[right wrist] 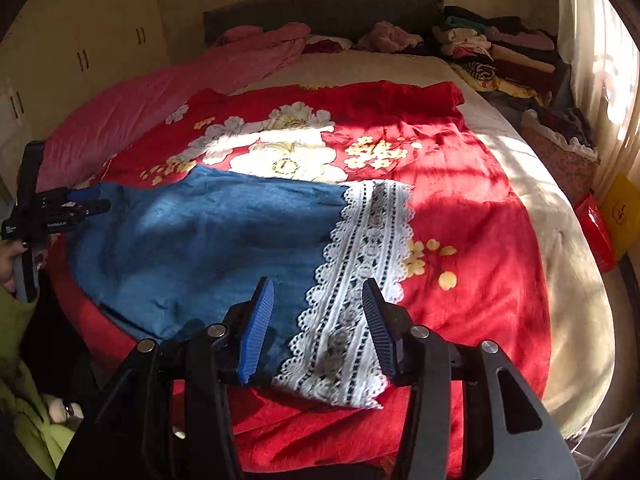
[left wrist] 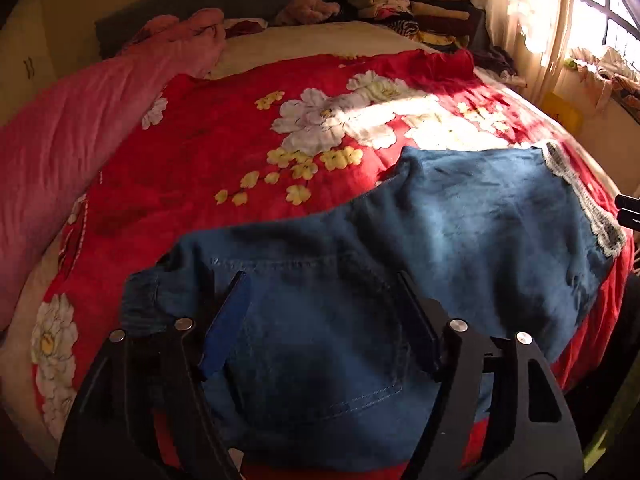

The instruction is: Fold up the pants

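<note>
Blue denim pants (left wrist: 440, 248) with a white lace hem (left wrist: 580, 196) lie flat on a red floral blanket (left wrist: 200, 152). My left gripper (left wrist: 320, 280) is open just above the waistband end, its jaws wide apart. In the right wrist view the pants (right wrist: 200, 236) stretch leftward, the lace hem (right wrist: 360, 276) nearest me. My right gripper (right wrist: 318, 292) is open above the hem, jaws either side of the lace. The left gripper (right wrist: 90, 202) shows at the far left by the waistband.
A pink quilt (left wrist: 80, 128) lies along the left side of the bed. Stacked folded clothes (left wrist: 420, 8) sit by the headboard. A curtain and bright window (left wrist: 560, 20) are at right. A red and a yellow item (right wrist: 608, 220) stand beside the bed.
</note>
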Action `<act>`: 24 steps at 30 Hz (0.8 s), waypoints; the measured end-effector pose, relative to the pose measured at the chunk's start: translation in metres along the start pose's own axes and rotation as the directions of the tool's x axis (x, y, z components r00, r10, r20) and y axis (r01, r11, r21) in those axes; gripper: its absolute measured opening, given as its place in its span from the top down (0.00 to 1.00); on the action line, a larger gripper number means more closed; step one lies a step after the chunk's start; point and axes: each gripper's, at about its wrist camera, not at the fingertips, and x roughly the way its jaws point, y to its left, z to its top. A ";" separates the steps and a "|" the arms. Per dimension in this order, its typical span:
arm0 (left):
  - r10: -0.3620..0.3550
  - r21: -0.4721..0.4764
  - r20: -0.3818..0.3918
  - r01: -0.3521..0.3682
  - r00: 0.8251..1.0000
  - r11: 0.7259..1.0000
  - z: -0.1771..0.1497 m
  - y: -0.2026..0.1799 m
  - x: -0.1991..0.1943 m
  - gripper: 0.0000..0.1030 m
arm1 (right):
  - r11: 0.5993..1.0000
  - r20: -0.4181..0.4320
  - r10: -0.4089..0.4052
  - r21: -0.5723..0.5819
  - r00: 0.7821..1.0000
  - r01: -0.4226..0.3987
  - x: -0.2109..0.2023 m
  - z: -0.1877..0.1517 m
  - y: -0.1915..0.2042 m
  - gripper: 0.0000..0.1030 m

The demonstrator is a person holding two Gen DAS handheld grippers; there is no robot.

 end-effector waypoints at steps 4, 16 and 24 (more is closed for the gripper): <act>0.105 0.005 -0.064 -0.105 0.992 0.994 -0.029 0.024 0.015 0.34 | 0.988 -0.135 -0.144 -0.072 0.980 0.135 0.033 -0.009 0.016 0.56; 0.022 -0.014 -0.030 -0.023 0.999 1.000 -0.031 0.045 0.019 0.36 | 0.993 -0.186 -0.112 0.024 0.976 0.118 0.038 -0.029 -0.004 0.61; -0.010 0.012 0.078 0.009 0.997 1.000 -0.013 0.012 -0.032 0.31 | 0.996 0.023 -0.014 0.088 1.000 0.012 -0.016 -0.013 0.017 0.35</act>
